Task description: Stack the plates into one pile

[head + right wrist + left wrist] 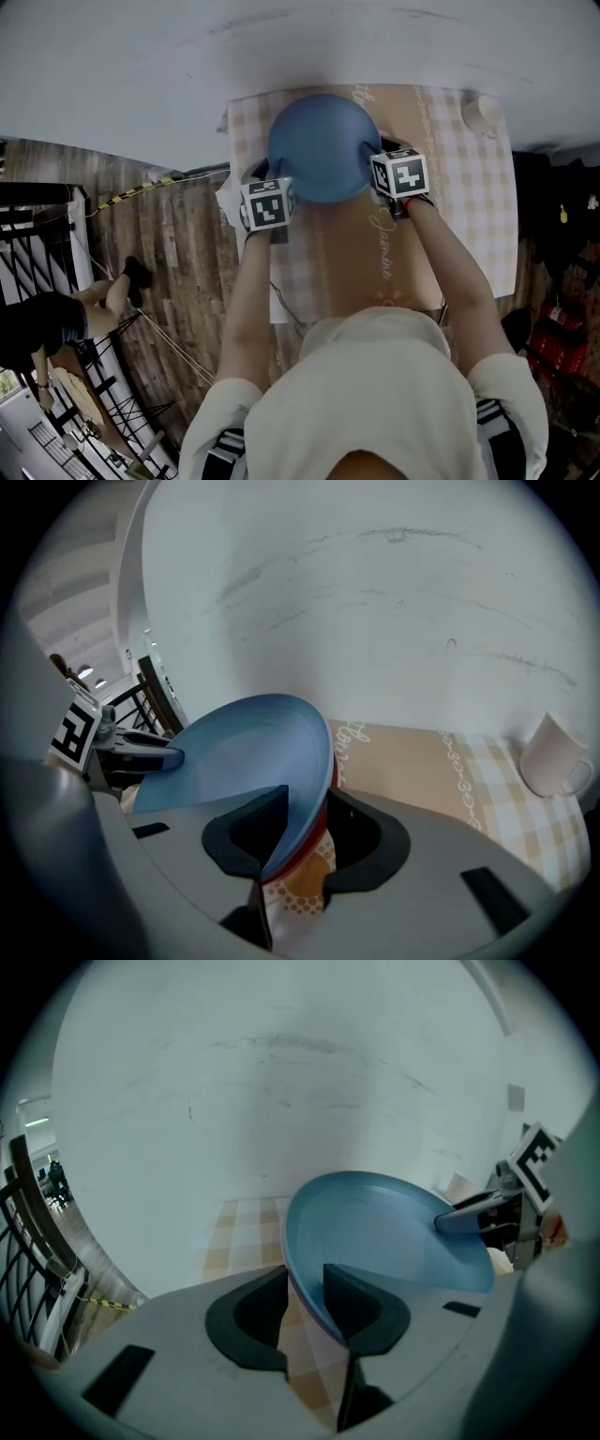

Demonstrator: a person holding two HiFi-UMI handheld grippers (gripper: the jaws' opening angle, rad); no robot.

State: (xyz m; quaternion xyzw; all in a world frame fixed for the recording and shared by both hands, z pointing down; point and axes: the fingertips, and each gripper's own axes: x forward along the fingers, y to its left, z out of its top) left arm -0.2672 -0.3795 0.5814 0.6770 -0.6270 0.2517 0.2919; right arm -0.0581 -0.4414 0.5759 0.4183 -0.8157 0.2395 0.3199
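A blue plate (319,145) lies over the far part of the tablecloth, with a gripper at each side of it. My left gripper (262,173) straddles its left rim and my right gripper (377,152) its right rim. In the left gripper view the blue plate (384,1232) passes between the jaws of the left gripper (305,1288), which stand apart with cloth showing in the gap. In the right gripper view the rim of the blue plate (244,752) lies between the jaws of the right gripper (307,822), also apart. A red plate (319,840) shows just beneath it.
A tan and checked tablecloth (469,187) covers the table, which stands against a white wall. A white mug (483,111) stands at the far right corner, also seen as the mug (553,757). Wooden floor, a black railing and a person (56,319) lie to the left.
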